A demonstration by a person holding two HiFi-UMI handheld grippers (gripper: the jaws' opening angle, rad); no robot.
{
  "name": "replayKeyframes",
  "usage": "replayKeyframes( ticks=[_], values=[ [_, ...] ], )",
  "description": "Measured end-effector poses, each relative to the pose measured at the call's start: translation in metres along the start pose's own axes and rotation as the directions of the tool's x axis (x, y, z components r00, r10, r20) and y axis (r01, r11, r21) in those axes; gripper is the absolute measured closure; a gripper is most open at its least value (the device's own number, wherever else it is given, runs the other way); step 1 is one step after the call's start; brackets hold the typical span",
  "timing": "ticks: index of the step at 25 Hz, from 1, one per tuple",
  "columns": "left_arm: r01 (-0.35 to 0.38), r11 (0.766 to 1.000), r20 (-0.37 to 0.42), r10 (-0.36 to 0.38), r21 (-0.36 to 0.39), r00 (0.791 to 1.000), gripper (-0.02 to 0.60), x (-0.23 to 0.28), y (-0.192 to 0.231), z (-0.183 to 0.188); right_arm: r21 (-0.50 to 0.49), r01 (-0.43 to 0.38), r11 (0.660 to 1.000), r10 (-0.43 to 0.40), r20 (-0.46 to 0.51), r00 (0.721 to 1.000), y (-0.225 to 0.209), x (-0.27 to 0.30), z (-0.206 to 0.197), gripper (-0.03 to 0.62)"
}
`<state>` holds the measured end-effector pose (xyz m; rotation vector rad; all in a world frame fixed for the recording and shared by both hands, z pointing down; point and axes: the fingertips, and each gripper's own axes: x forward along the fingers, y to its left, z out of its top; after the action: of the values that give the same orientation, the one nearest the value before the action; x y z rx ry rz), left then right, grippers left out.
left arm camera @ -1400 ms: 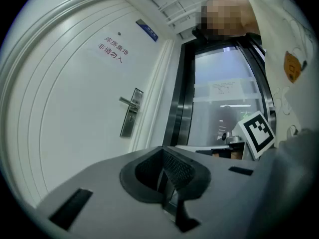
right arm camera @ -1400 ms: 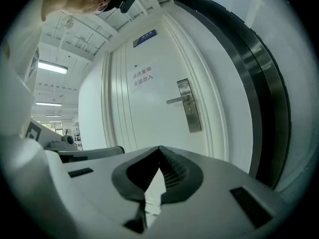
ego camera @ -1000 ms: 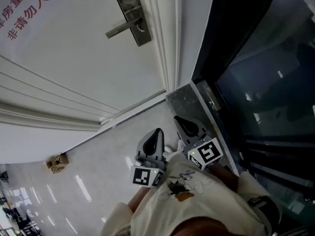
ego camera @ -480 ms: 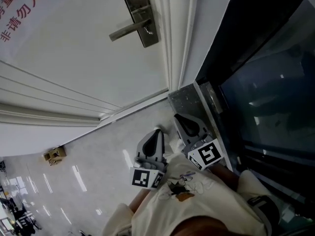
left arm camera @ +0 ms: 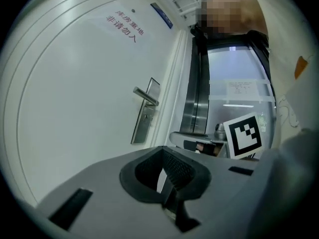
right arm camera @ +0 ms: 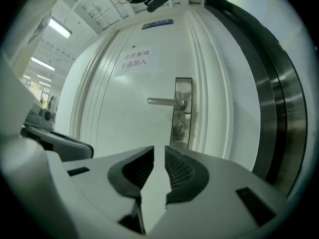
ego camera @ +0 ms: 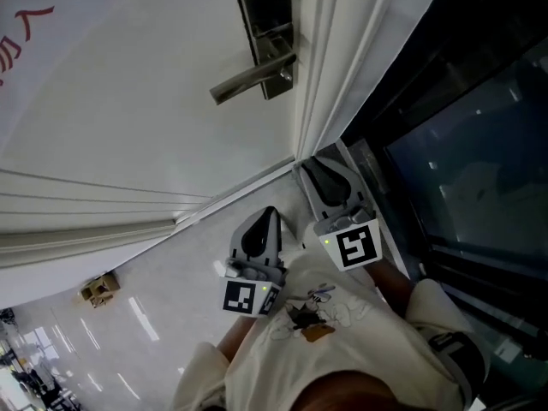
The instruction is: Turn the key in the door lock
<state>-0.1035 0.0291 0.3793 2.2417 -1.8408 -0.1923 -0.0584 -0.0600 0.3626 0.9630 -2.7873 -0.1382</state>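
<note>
The white door (right arm camera: pixel 124 113) fills the middle of the right gripper view; the metal lock plate (right arm camera: pixel 182 114) is seen just right of the middle, near the door's right edge; the handle (right arm camera: pixel 167 102) sticks out from it to the left, lying level; the keyhole (right arm camera: pixel 180 127) sits lower on the plate, under the handle, and something small is seen there, but it is too small to tell if it is the key; a paper sign (right arm camera: pixel 134 59) with red writing is stuck higher up on the door.

The right gripper (right arm camera: pixel 159 152) is held in the lower middle of that view, well apart from the lock; its jaws have just been opening and a gap is seen between them; nothing is held in the gap, only the door is seen through it.

The left gripper (left arm camera: pixel 162 156) is seen at the bottom of its own view; its jaws are pressed together at the tips with nothing held; the door and lock are seen far off, at the upper left of it.

In the head view both grippers are held low in the middle, side by side, over the shiny floor (ego camera: pixel 171 289); a small box (ego camera: pixel 100 288) lies at the lower left; a dark glass wall (ego camera: pixel 462 144) fills the right side.
</note>
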Motion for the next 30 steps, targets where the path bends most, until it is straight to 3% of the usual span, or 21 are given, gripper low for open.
replayKeyframes(
  ticks=[7,14,21,30],
  values=[
    [0.034,0.999,-0.018,-0.034,-0.011,0.999,0.577,0.025,0.025,0.011,-0.247,0.164,0.955,-0.155,0.053,0.986,-0.027,0.056,0.043,0.519],
    [0.048,0.999,0.004,-0.048,-0.018,0.999,0.577,0.041,0.032,0.02,-0.41,0.198,0.89,-0.203,0.033,0.979,-0.047,0.095,0.061,0.499],
    [0.046,0.999,0.009,-0.045,-0.017,0.999,0.577,0.047,0.038,0.023,-0.434,0.243,0.868,-0.26,0.021,0.965,-0.065,0.121,0.064,0.503],
    [0.039,0.999,-0.005,-0.039,-0.011,0.999,0.577,0.056,0.04,0.022,-0.4,0.241,0.884,-0.25,0.031,0.968,-0.065,0.129,0.063,0.577]
  ],
)
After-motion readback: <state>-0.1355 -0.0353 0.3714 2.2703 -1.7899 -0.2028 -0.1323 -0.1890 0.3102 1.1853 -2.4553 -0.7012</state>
